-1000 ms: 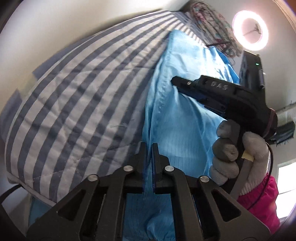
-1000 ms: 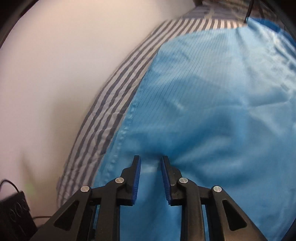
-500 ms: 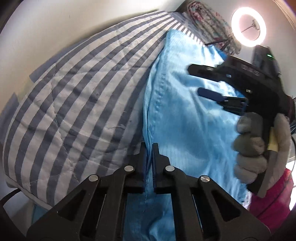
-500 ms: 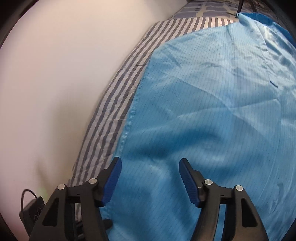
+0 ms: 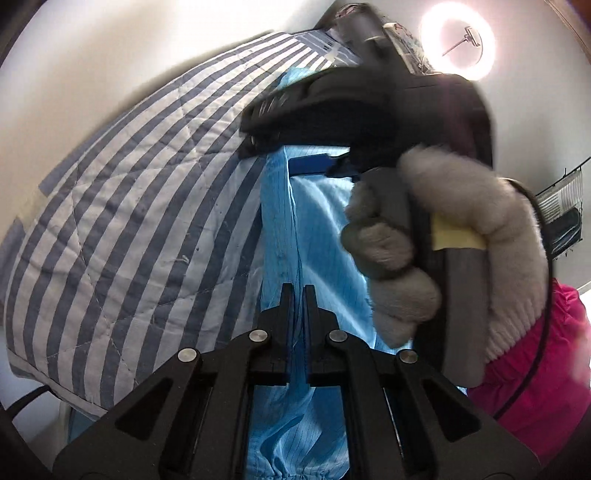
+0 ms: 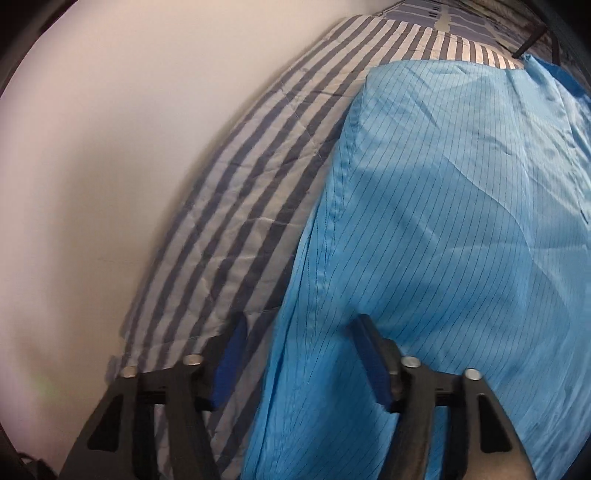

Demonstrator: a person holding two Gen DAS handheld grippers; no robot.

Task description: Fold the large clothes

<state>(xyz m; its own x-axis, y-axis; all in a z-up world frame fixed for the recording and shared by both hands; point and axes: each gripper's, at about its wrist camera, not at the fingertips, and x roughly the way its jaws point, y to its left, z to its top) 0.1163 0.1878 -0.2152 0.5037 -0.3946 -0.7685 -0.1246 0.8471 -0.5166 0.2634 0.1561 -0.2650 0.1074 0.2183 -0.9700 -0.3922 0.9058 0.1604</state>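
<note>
Both grippers (image 5: 298, 295) (image 6: 301, 354) showing black frames w/ silver screws, blue pads; hand (image 5: 436, 236) wearing grey knit glove, pink sleeve (image 5: 535, 369).

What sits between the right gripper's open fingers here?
In the right wrist view, the right gripper straddles the blue garment's seamed edge over the striped quilt.

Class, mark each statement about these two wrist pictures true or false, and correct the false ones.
1. The left gripper is shut on the light blue pinstriped garment. True.
2. The right gripper is clamped on the garment. False: its jaws are wide apart.
3. The garment lies on a blue-and-white striped quilt. True.
4. The hand holding the right gripper is bare. False: it wears a grey knitted glove.
5. A lit ring light is visible. True.
</note>
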